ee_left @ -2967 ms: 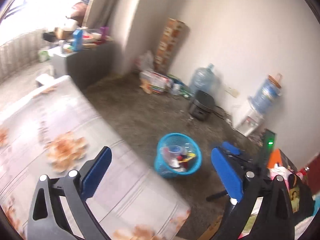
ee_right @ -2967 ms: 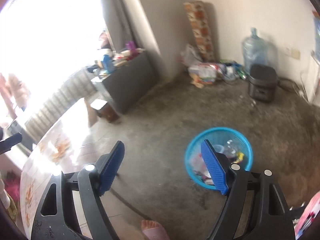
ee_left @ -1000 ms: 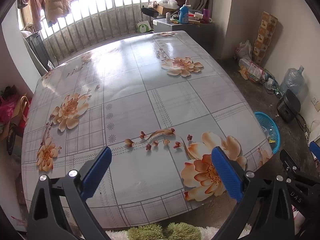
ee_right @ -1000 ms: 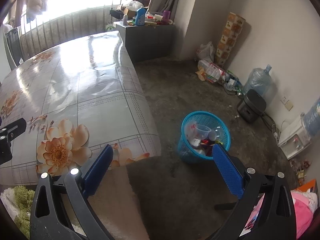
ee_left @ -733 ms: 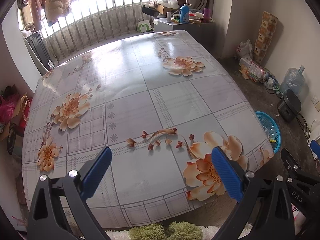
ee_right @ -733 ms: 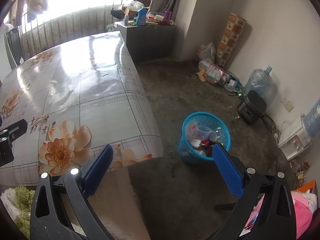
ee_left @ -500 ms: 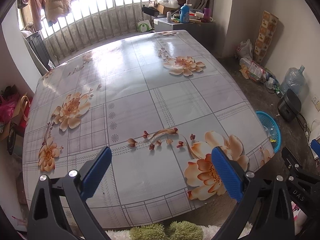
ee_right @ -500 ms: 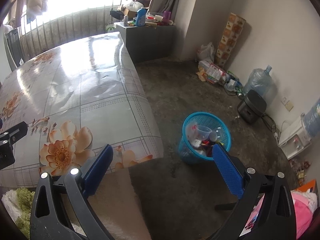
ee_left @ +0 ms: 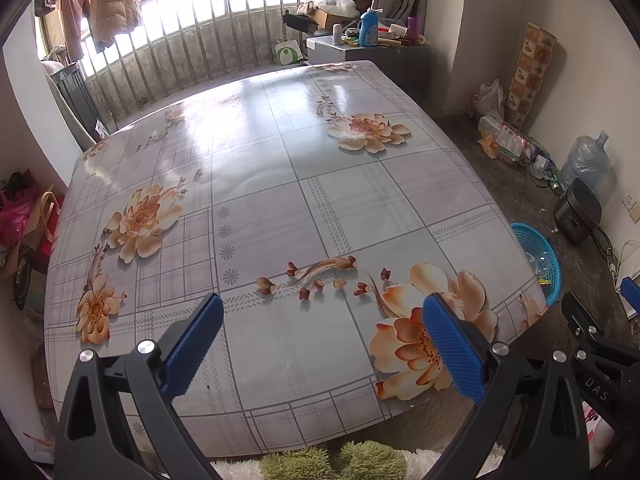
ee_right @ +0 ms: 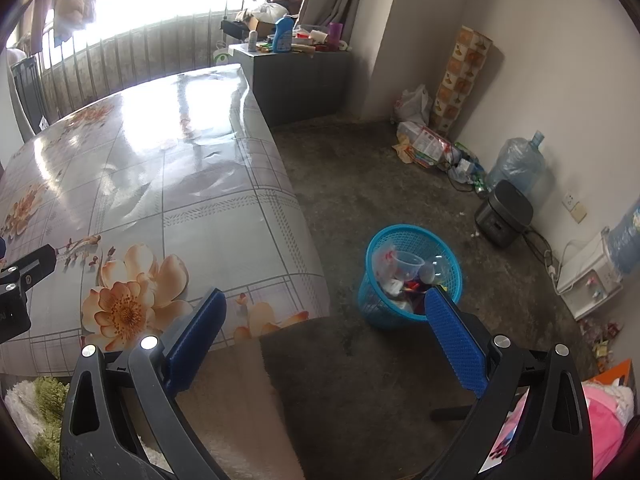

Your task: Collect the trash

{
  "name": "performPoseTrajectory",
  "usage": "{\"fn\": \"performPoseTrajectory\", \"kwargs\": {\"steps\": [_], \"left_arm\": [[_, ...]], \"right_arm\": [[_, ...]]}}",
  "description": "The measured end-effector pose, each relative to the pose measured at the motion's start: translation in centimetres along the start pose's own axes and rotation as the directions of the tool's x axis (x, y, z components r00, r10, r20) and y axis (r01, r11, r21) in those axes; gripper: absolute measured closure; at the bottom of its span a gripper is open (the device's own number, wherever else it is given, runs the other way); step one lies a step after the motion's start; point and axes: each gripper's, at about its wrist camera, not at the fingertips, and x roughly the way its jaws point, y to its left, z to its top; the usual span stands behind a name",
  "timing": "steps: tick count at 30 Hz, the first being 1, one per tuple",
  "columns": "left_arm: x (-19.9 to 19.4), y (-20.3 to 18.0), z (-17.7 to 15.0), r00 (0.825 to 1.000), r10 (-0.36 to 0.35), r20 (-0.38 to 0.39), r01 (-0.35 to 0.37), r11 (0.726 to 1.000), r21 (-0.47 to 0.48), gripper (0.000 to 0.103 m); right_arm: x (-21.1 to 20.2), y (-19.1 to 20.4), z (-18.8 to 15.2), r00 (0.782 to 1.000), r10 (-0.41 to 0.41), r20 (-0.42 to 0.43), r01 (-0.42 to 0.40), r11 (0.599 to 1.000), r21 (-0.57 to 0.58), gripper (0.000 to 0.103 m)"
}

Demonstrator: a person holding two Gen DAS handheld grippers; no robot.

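Right wrist: blue basket [ee_right: 412, 276] of trash beside table [ee_right: 192, 208]; both grippers' jaws wide apart, empty.

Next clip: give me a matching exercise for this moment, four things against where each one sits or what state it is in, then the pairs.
Things:
1. blue basket
2. water jug
3. detergent bottle
4. left claw

Places or states:
A. on the grey cabinet
B. open, over the floral table
C. on the floor beside the table, trash inside
D. by the wall, behind the black cooker

Pairs: 1-C, 2-D, 3-A, 4-B
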Motion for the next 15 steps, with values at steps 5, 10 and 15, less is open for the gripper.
{"fn": "performPoseTrajectory", "kwargs": {"steps": [5,10,15], "left_arm": [[0.01,0.00,0.01,1.000,0.000,0.000,0.000,1.000,-0.001,0.005],[0.00,0.04,-0.01,1.000,-0.001,0.000,0.001,1.000,-0.001,0.005],[-0.16,0.06,0.06,1.000,-0.001,0.001,0.001,1.000,-0.001,0.005]], "right_arm": [[0.00,0.06,-0.02,1.000,-0.001,0.000,0.001,1.000,-0.001,0.008],[-0.07,0.06,0.00,1.000,0.000,0.001,0.000,1.000,-0.003,0.008],[-0.33,0.27,-0.03,1.000,-0.001,0.000,0.001,1.000,-0.001,0.008]]}}
